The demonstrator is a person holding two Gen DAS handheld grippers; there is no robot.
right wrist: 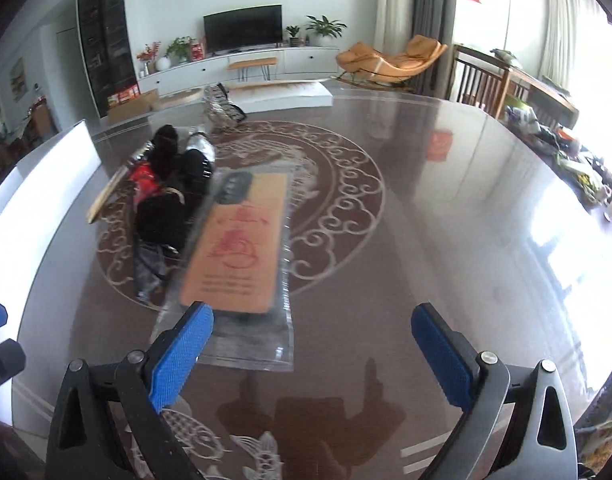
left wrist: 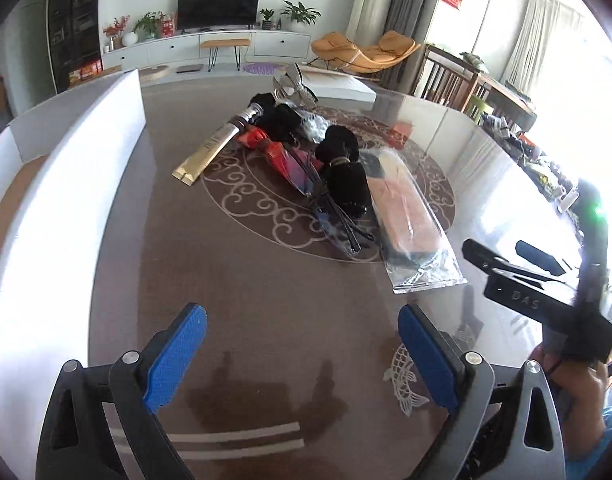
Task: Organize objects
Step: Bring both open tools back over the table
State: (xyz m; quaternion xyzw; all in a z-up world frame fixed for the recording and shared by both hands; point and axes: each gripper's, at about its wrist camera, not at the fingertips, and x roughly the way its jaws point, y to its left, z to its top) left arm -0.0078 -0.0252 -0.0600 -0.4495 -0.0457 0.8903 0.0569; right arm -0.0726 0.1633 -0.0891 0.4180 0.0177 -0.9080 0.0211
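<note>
A pile of objects lies mid-table: a long gold box (left wrist: 202, 156) with a silver cap, a red packet (left wrist: 278, 152), black pouches (left wrist: 344, 176), and a clear bag holding an orange card box (left wrist: 406, 216) (right wrist: 236, 248). My left gripper (left wrist: 302, 332) stands open over bare table, short of the pile, with nothing between its blue pads. My right gripper (right wrist: 312, 328) is open too. Its left finger (right wrist: 182, 356) overlaps the near end of the clear bag in the picture, and the pads do not press on it.
The glossy brown table (left wrist: 266, 280) (right wrist: 426, 220) has a pale scroll pattern. A tall white box (left wrist: 66, 184) (right wrist: 46, 184) stands along its left side. A silver bag (left wrist: 296, 88) lies behind the pile. A hand (left wrist: 578, 384) is at the right edge of the left wrist view.
</note>
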